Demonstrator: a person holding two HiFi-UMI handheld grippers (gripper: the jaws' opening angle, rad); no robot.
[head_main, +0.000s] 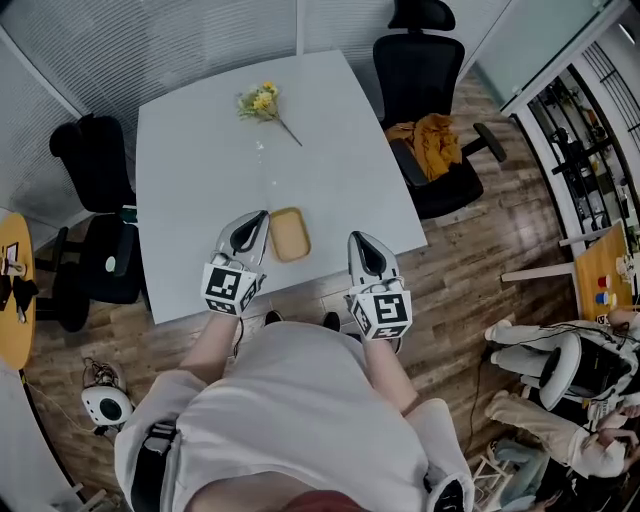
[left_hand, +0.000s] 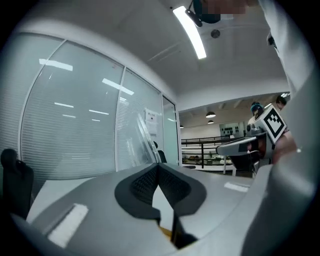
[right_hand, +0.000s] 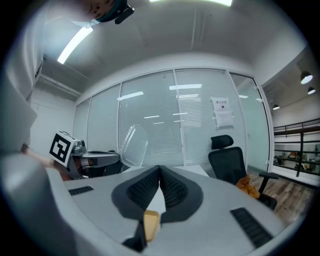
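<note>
Recorded at near edge of white table (head_main: 330, 170): left gripper (head_main: 260, 218) and right gripper (head_main: 358, 240), both jaws pressed together on nothing, flanking tan tray (head_main: 289, 234), left one just beside it; advisable to part jaws fully, then close squarely across one rim; no legible writing, wall notice (right_hand: 222, 112) too blurred.

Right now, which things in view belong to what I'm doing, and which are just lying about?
In hand: left gripper and right gripper, both shut and empty; tan tray between them.
Lying about: yellow flowers, clear container, orange cloth on a black chair.
</note>
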